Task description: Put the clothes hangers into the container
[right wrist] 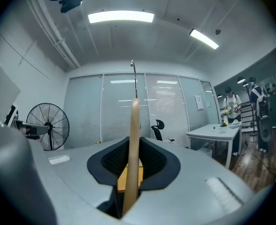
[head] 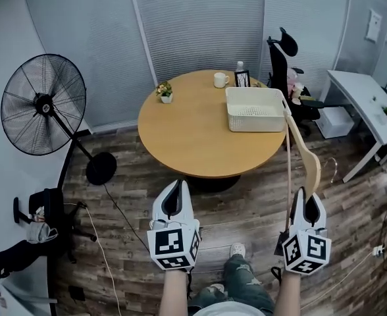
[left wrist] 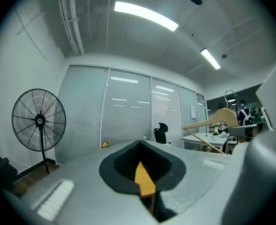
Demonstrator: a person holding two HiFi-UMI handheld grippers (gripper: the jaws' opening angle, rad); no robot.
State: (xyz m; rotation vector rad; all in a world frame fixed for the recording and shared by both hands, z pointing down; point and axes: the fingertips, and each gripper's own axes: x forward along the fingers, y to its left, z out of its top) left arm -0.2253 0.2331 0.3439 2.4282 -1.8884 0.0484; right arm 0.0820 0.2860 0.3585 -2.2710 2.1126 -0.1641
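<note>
Short of the container point(head: 256, 122), your right gripper point(head: 308, 203) is clamped on one end of the wooden clothes hanger point(head: 307, 155), whose far end reaches toward the container's near right corner. Well left of the container, your left gripper point(head: 172, 196) has its jaws together on nothing. Risk: held by one tip, the hanger may pivot and its hook snag the container's rim, shoving it toward the mug point(head: 220, 79) behind.

**Office room with a round worktop**

A round wooden worktop point(head: 193, 137) stands on a dark plank floor point(head: 134, 196). Behind it run glass walls point(head: 200, 25) with closed blinds. A black pedestal fan point(head: 43, 104) stands at the left, and a black office chair point(head: 282, 64) and a white desk point(head: 361, 94) at the right. Strip lights point(left wrist: 146, 15) cross the ceiling.
</note>
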